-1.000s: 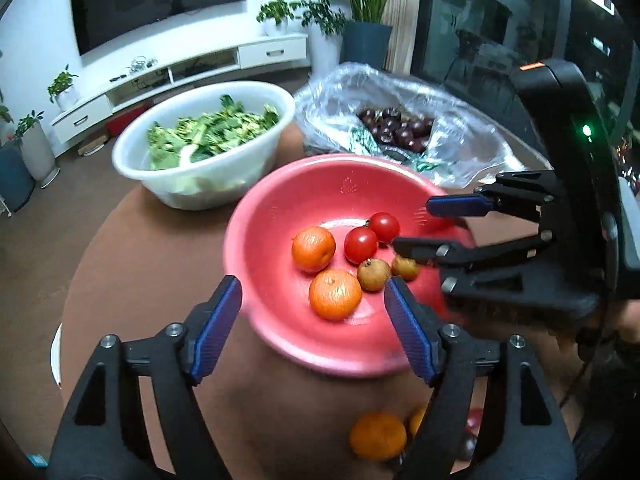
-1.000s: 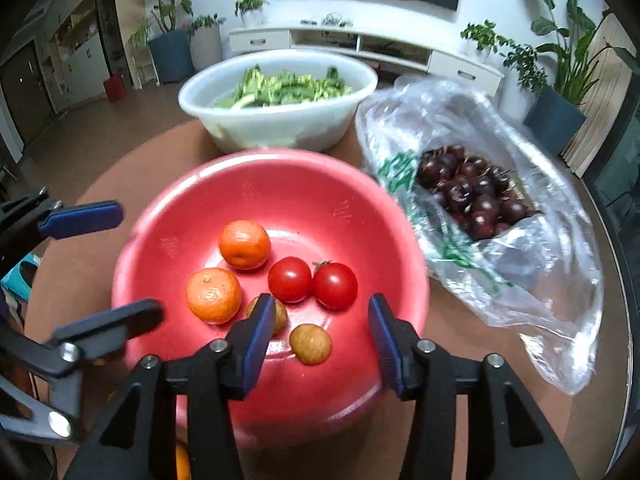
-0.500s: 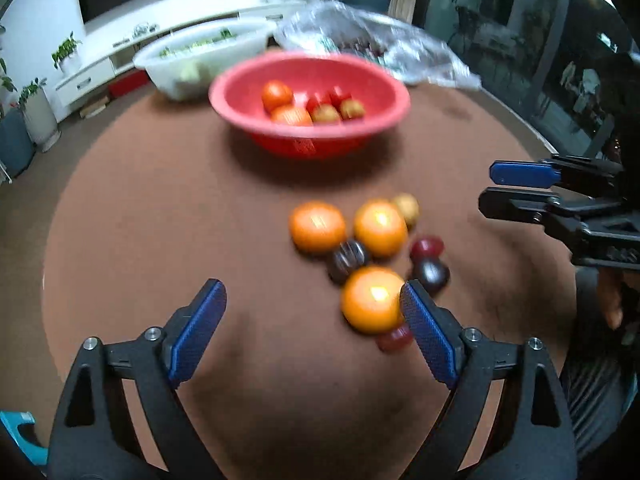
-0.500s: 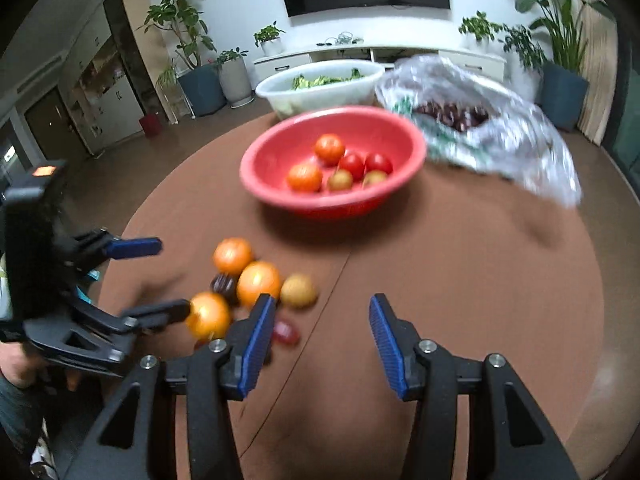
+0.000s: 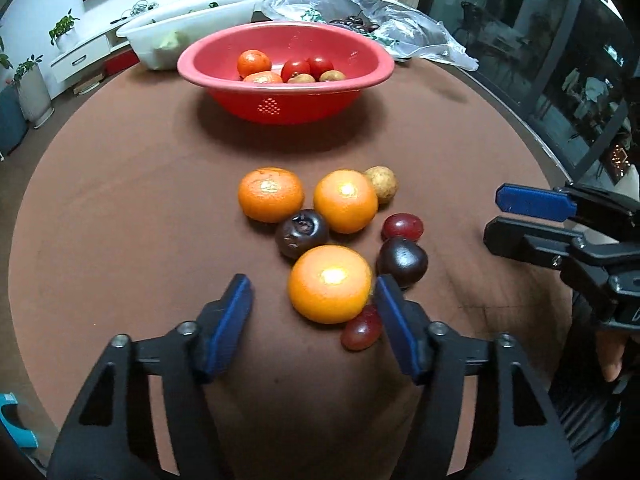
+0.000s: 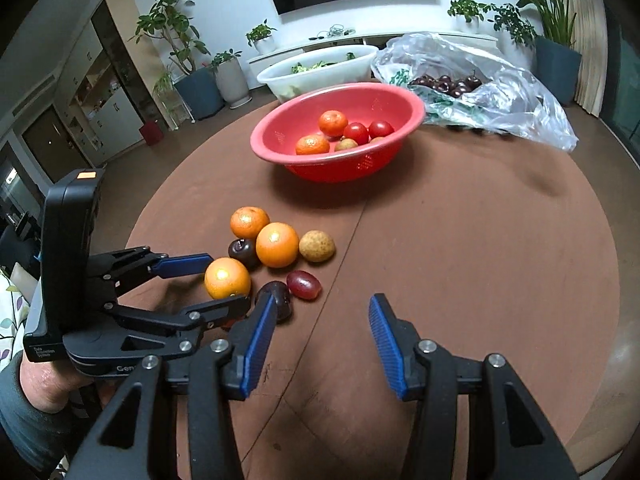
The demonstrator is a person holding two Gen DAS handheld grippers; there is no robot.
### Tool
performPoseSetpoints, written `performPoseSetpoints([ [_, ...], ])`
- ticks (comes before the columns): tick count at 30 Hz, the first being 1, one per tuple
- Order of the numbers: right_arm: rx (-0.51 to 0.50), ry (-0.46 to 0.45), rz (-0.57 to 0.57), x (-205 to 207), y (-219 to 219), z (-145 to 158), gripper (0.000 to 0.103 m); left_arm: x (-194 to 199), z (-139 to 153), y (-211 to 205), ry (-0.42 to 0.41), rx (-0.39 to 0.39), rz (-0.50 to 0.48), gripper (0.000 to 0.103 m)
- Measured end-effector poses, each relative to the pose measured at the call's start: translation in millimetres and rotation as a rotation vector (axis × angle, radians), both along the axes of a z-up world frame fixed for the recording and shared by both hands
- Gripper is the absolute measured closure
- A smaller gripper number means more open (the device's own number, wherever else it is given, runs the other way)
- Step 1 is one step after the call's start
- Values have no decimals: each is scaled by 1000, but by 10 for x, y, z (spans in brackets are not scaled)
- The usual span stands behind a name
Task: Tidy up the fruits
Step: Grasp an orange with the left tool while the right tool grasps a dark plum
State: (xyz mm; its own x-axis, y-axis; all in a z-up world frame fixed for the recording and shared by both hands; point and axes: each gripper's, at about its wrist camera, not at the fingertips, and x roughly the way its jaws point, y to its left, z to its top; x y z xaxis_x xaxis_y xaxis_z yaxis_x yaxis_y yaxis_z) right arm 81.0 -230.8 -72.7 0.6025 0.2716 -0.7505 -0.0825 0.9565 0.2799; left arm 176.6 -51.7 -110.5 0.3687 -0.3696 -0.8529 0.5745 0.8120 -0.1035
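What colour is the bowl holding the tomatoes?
Red bowl, clearest in the left wrist view.

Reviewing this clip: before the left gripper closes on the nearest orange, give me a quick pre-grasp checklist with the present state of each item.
1. Left gripper straddles the nearest orange: ok; its jaws have just been closing, with the orange between them.
2. Pads pressing on the orange: not ok; a gap shows on the left side, and the right side looks close.
3. Neighbours clear of the pads: not ok; a red grape and a dark plum crowd the right pad.
4. Right gripper out of the way: ok; open, empty, off to the side.
5. Red bowl has room: ok.
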Motion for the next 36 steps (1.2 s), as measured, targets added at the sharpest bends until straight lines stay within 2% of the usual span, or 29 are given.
performPoseSetpoints([
  [5, -6, 6, 12, -32, 63, -15, 51, 15, 2, -17, 24, -41, -4, 64],
  [12, -14, 25, 30, -16, 171, -61, 54, -13, 28, 151, 43, -96, 21, 65],
  [16, -13, 45, 50, 48, 307, -99, 57, -85, 107, 411, 36, -145, 69, 65],
  [22, -27, 91, 58, 223, 546, -215, 61, -209, 144, 780, 30, -170, 123, 65],
  [31, -135, 118, 5, 350, 624, -288, 64, -294, 122, 966, 29, -194, 147, 65],
  [36, -194, 110, 12, 346, 664, -289, 70, -298, 120, 971, 26, -197, 148, 65],
])
